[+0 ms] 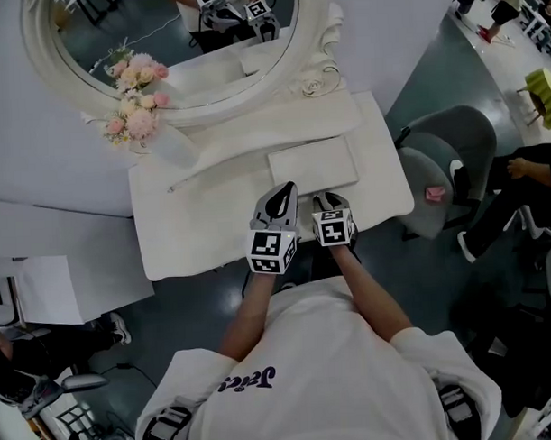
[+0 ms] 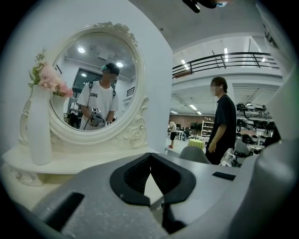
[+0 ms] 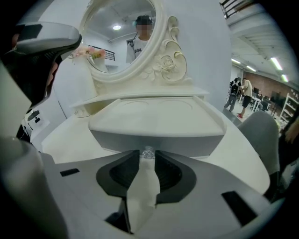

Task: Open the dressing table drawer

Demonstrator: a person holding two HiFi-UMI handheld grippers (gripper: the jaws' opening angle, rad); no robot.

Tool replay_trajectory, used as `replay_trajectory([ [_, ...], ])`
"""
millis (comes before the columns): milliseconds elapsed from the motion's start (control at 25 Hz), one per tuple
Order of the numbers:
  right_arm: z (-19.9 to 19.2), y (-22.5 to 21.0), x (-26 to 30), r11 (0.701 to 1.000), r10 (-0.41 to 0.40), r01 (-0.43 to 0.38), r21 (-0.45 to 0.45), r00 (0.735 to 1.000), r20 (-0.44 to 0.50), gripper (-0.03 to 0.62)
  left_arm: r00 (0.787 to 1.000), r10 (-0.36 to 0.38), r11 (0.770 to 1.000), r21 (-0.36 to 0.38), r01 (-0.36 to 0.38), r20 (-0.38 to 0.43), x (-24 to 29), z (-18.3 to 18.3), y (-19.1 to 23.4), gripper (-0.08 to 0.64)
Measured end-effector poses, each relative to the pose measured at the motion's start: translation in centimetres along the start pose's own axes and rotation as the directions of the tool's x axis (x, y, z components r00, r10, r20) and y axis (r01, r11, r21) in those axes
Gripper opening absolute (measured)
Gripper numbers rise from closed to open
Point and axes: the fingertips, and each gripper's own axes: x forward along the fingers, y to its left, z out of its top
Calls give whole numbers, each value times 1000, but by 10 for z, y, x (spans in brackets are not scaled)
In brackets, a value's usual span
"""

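The dressing table (image 1: 195,231) is white, with an oval mirror (image 1: 175,47) at the rear and a white vase (image 1: 169,146) of pink flowers (image 1: 136,107) at the mirror's left. The drawer (image 1: 312,165) belongs to a low white box that stands on the tabletop, right of centre and in front of the mirror base. In the right gripper view the drawer front (image 3: 154,139) faces the camera and lies flush under the box top, with no gap visible. A small clear knob (image 3: 148,152) sits at the middle of its lower edge. The right gripper (image 3: 147,159) points downward at this front. Its jaws stand apart, one tip on each side of the knob, and no clamping on the knob is evident. The left gripper (image 2: 150,158) is just beside the right one, on its left, over the front part of the tabletop. It points nearly level toward the mirror. Its jaws meet at the tips with nothing between them. The head view shows both forearms reaching forward from the person's white shirt. A grey chair (image 1: 445,163) stands to the right of the table. In the left gripper view a person in dark clothing (image 2: 223,121) stands beyond the table's right side.
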Motion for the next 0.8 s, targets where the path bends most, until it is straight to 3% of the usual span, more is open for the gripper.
replay_trajectory([
  [80, 0, -2, 2, 1000, -6, 6, -7, 1000, -5, 86, 1000, 8, 1000, -1, -8, 1, -2, 1, 3, 15],
  [440, -2, -1, 5, 1000, 9, -10, -10, 1000, -15, 74, 1000, 21, 1000, -13, -21, 3, -8, 0, 4, 15],
  [600, -7, 1, 1, 998, 21, -20, 65, 1000, -16, 71, 1000, 12, 1000, -13, -12, 10, -11, 1, -1, 15],
  [800, -18, 2, -5, 998, 14, -13, 55, 1000, -14, 71, 1000, 4, 1000, -12, -4, 8, -16, 0, -5, 15],
])
